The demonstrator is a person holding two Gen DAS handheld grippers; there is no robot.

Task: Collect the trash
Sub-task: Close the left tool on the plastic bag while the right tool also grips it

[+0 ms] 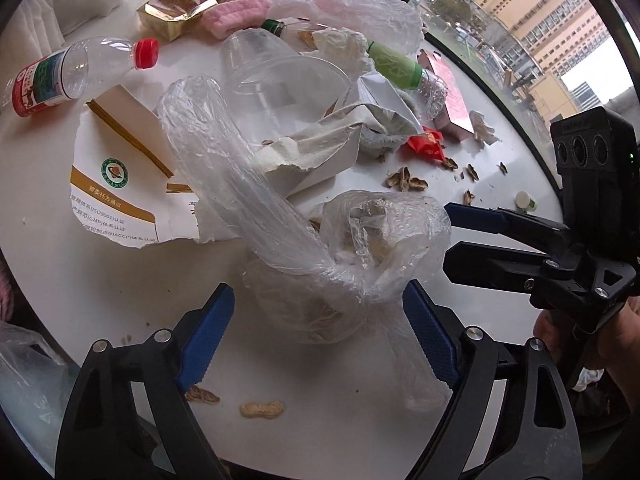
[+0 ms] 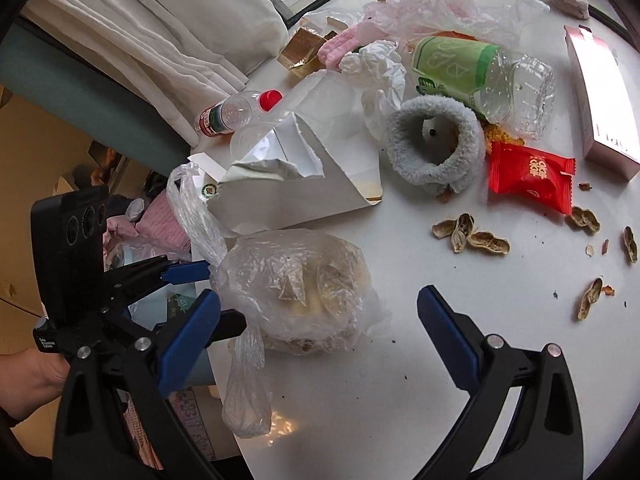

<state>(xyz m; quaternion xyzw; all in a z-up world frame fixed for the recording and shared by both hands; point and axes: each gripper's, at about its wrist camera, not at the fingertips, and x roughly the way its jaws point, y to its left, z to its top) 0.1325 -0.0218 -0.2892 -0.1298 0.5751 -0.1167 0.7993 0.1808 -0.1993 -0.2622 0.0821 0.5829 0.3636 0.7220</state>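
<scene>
At the table's (image 1: 120,300) near edge we bracket the plastic bag (image 1: 352,276) of shells with the left gripper (image 1: 320,340), wide open and empty (the right gripper (image 2: 320,340) too); next, close on it.

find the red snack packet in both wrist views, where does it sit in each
Left wrist: the red snack packet lies right of centre, small, behind the torn white box.
Right wrist: the red snack packet lies in the upper right, just right of the grey fuzzy ring.
Shared landmark: the green-label bottle lies just beyond the packet in both.
</scene>
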